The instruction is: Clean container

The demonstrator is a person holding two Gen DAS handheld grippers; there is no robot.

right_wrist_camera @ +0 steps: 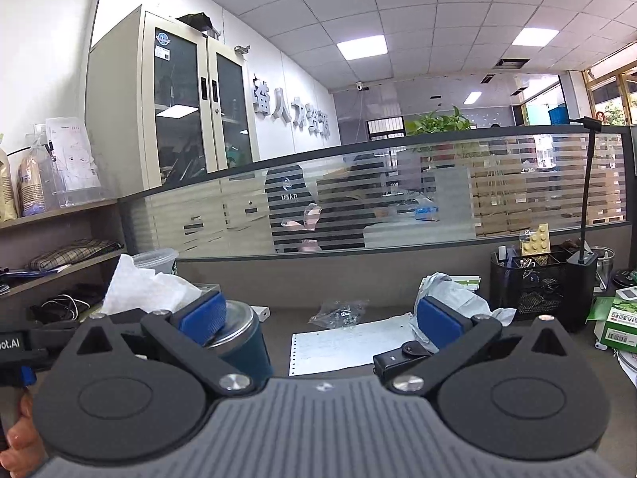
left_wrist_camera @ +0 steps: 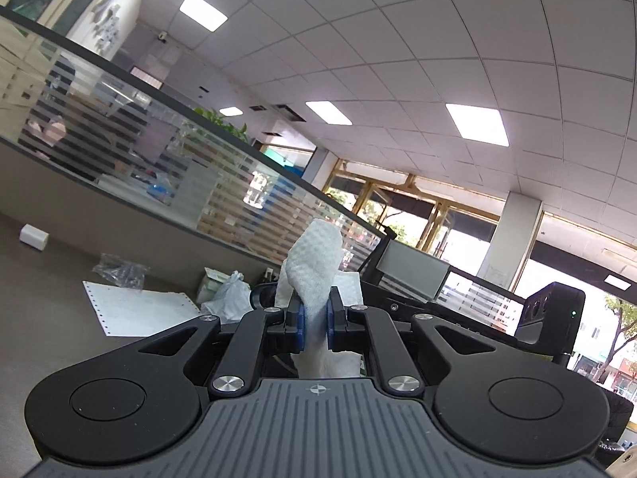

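My left gripper (left_wrist_camera: 314, 320) is shut on a crumpled white paper towel (left_wrist_camera: 316, 263), which sticks up and forward from between its blue pads. In the right wrist view the same towel (right_wrist_camera: 139, 290) shows at the left, above a hand (right_wrist_camera: 20, 438) that holds the tool. A dark teal container (right_wrist_camera: 239, 340) with a steel rim stands upright on the desk, just behind the left pad of my right gripper (right_wrist_camera: 318, 320). That gripper is open wide, and its right pad stands far from the container.
A perforated paper sheet (right_wrist_camera: 350, 342), a clear bag of small parts (right_wrist_camera: 338, 312) and a white bag (right_wrist_camera: 450, 298) lie on the brown desk. At the right stand a black mesh organiser (right_wrist_camera: 529, 283) and a green box (right_wrist_camera: 621, 318). A glass partition (right_wrist_camera: 398, 199) runs behind; shelves (right_wrist_camera: 59, 263) are left.
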